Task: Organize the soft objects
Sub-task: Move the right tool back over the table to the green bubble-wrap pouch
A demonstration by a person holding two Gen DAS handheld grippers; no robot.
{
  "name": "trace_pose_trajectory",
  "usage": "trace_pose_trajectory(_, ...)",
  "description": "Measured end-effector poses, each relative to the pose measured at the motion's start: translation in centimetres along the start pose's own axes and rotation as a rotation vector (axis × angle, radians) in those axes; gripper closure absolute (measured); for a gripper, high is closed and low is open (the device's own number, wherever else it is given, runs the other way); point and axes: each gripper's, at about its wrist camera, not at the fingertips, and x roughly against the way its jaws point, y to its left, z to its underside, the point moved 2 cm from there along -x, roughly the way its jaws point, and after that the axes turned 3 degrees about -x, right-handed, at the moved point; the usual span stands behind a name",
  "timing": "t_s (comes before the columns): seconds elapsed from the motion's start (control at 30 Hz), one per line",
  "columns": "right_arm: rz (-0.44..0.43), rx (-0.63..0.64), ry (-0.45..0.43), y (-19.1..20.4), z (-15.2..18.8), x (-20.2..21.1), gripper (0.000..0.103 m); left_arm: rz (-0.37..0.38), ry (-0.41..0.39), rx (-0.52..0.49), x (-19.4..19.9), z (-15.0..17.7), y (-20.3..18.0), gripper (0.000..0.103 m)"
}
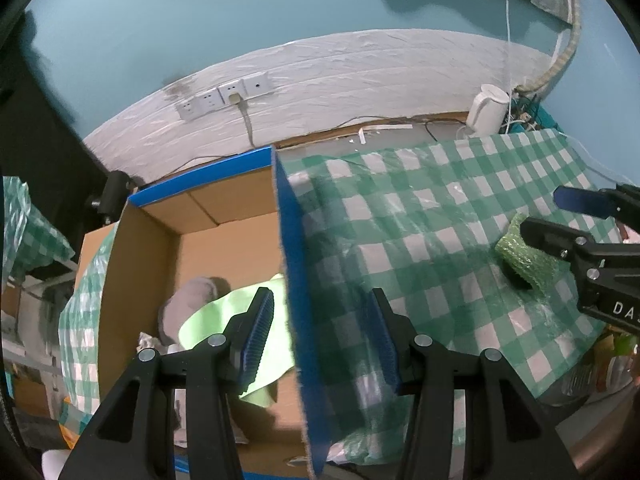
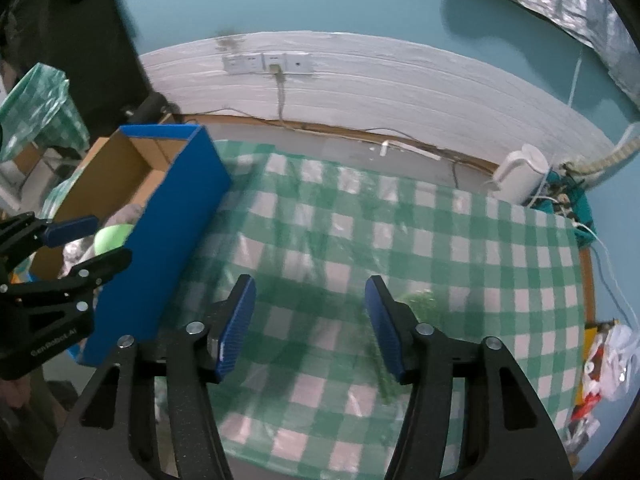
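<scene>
Green-checked tablecloth (image 2: 400, 220) covered table below teal wall (image 1: 180, 20). Blue cardboard box (image 1: 292, 280) sat at left edge, long axis toward wall. Left gripper (image 1: 322, 336) and right gripper (image 2: 310, 320) both stood apart, empty.

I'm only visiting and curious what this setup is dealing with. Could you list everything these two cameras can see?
cardboard box: one, brown inside, blue outside, left of the cloth-covered table.
light green cloth: one, lying in the box.
grey soft thing: one, in the box beside the green cloth.
checked tablecloth: one, green and white, covering the table.
green spongy piece: one, on the tablecloth, under the right gripper.
kettle: one, white, at the table's far right corner.
wall sockets: a white row, one with a plug in it.
left gripper: black, blue pads, open above the box's wall.
right gripper: same kind, open above the tablecloth.
</scene>
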Motion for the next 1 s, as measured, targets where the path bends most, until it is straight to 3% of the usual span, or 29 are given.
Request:
trace_pose_trajectory(0.4,0.076,-0.041,-0.001,-5.2,1.7,0.1,0.042,0.002,0.048,-0.056,-1.9,-0.7,-4.1,0.053)
trace_pose_trajectory(0.67,0.107,-0.061,0.051,-7.7,3.8,-1.9,0.042,0.026,0.106,-0.068,-3.9,-1.0,-6.6,0.054)
trace_pose_trajectory(1.0,0.105,-0.031,0.115,-7.7,5.8,-4.6,0.042,0.045,0.158,-0.073,-6.2,-0.9,-8.7,0.053)
